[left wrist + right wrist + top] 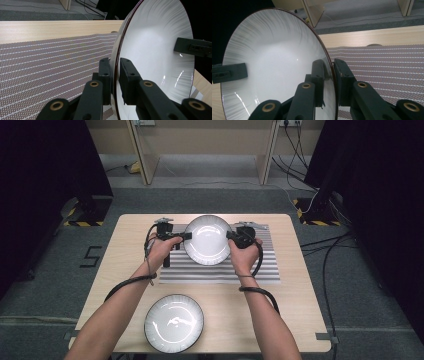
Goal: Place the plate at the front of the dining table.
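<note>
Round glossy white plate [207, 239], dark-rimmed, pinched by both claws.

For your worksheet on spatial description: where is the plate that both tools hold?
In the high view, the held plate sits at the far middle, over the striped mat, between the left tool and right tool.

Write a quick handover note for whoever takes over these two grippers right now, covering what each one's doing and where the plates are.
Left gripper: shut on the left rim of the white plate.
Right gripper: shut on the same plate's right rim, opposite the left one.
The white plate is held between both over the striped mat; whether it is lifted clear of the mat cannot be told.
A second plate sits on the table at the near edge, untouched.
Done: two-sided grasp secured.
Left: probably carrying and setting down the held plate; keep both grippers level and moving together.
</note>
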Action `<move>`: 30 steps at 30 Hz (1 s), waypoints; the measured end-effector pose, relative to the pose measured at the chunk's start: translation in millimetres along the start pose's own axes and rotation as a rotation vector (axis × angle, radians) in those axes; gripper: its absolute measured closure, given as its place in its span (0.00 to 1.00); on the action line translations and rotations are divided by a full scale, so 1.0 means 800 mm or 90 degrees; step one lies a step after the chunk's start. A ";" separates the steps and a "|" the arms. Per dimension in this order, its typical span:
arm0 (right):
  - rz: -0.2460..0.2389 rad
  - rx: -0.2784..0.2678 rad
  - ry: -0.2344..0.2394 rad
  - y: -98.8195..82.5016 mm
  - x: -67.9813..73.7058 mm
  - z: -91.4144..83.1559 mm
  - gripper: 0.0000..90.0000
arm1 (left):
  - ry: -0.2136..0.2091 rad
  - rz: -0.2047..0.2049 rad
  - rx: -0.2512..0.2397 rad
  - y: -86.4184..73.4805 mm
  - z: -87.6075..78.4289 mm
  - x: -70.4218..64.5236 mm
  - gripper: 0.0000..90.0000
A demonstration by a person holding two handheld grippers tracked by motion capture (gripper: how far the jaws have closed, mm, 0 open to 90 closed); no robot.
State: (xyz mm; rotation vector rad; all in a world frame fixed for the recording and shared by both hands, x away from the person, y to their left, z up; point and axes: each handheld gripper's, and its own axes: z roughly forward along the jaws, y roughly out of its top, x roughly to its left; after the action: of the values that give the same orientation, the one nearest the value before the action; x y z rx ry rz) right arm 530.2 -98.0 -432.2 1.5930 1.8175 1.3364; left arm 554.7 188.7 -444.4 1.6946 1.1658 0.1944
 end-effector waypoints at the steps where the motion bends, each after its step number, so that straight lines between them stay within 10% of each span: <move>1: 0.000 -0.001 0.000 0.000 0.000 0.000 0.88 | 0.000 -0.001 -0.001 0.000 0.000 0.000 0.88; 30: 0.004 0.024 -0.012 -0.013 -0.007 0.015 0.88 | 0.013 -0.012 0.025 -0.014 0.017 0.008 0.88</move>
State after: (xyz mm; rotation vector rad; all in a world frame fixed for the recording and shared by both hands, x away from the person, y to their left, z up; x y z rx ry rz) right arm 535.7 -97.4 -448.2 1.6266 1.8385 1.2934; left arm 559.6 185.3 -462.1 1.7184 1.2068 0.1789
